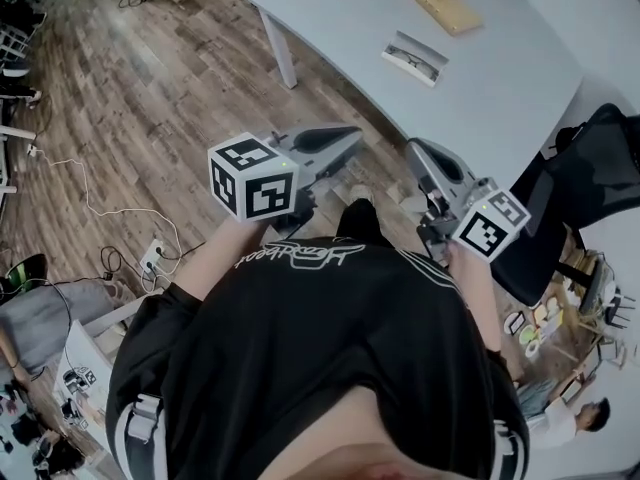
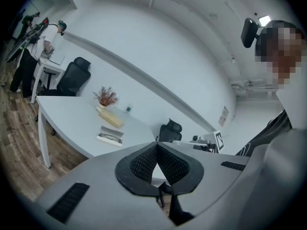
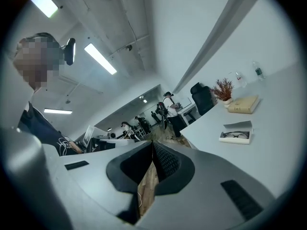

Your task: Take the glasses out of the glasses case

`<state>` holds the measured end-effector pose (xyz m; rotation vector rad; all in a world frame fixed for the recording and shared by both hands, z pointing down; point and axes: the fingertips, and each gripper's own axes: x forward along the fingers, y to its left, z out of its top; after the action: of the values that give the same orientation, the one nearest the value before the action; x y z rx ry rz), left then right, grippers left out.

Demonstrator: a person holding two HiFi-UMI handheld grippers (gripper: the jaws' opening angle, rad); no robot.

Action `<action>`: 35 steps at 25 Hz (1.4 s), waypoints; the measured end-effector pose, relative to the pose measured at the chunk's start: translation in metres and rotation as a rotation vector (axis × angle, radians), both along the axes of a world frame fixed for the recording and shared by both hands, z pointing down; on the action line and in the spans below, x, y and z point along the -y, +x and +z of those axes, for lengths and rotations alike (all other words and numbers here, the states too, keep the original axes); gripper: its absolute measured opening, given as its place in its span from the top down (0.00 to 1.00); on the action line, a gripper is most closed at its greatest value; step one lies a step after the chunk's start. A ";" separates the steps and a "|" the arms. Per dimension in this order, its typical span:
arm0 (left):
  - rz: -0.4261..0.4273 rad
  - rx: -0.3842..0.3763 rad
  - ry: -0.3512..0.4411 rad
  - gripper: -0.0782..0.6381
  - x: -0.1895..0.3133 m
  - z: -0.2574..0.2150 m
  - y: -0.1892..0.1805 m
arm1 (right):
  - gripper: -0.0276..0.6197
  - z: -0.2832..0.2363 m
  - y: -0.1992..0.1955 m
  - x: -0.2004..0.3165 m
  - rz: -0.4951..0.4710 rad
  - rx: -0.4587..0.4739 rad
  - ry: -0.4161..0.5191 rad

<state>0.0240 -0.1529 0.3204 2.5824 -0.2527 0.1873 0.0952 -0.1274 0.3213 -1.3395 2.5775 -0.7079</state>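
The left gripper [image 1: 350,144] is held in front of a black shirt [image 1: 330,338], above a wooden floor [image 1: 150,88], and is pointed toward a white table [image 1: 500,108]. In the left gripper view its jaws are seen closed, the ribbed pads [image 2: 144,163] brought together at their tips with nothing caught between them.

Well ahead of these jaws, and left of their tips in that view, the glasses case [image 2: 112,132] is laid open on the table, with the glasses [image 2: 109,138] lying inside it. Just beyond the case a tan box [image 2: 111,119] is set, and past that a dried plant [image 2: 106,97] and a small bottle [image 2: 128,109] are stood near the table's far edge. From the head view the case [image 1: 428,52] is found ahead of both pairs of jaws and apart from each.

The right gripper [image 1: 418,154] is held beside the left one, just off the table's near edge. Its jaws are shut tight too, pad against pad, and nothing is gripped. In the right gripper view the open case [image 3: 236,134] is placed right of the jaw tips and well clear of them, with the glasses [image 3: 235,135] visible in its tray. A black office chair [image 1: 560,208] is stood to the outer side of the right gripper.
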 end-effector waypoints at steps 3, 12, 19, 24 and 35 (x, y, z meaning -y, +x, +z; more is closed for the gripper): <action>-0.016 0.012 -0.013 0.88 0.022 0.008 0.014 | 0.94 0.007 0.015 0.025 -0.017 0.014 -0.021; -0.041 0.026 -0.069 0.88 0.086 0.026 0.057 | 0.94 0.018 0.054 0.094 -0.054 0.006 -0.064; -0.047 0.034 -0.110 0.88 0.121 0.045 0.086 | 0.94 0.037 0.083 0.130 -0.066 -0.007 -0.108; -0.048 0.050 -0.137 0.88 0.142 0.060 0.101 | 0.94 0.048 0.101 0.157 -0.067 -0.033 -0.127; -0.084 0.081 -0.218 0.88 0.178 0.098 0.111 | 0.94 0.090 0.129 0.201 -0.057 -0.100 -0.218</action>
<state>0.1346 -0.3304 0.4188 2.3469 -0.3504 0.2731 0.2238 -0.3287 0.4113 -1.3995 2.6911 -0.9801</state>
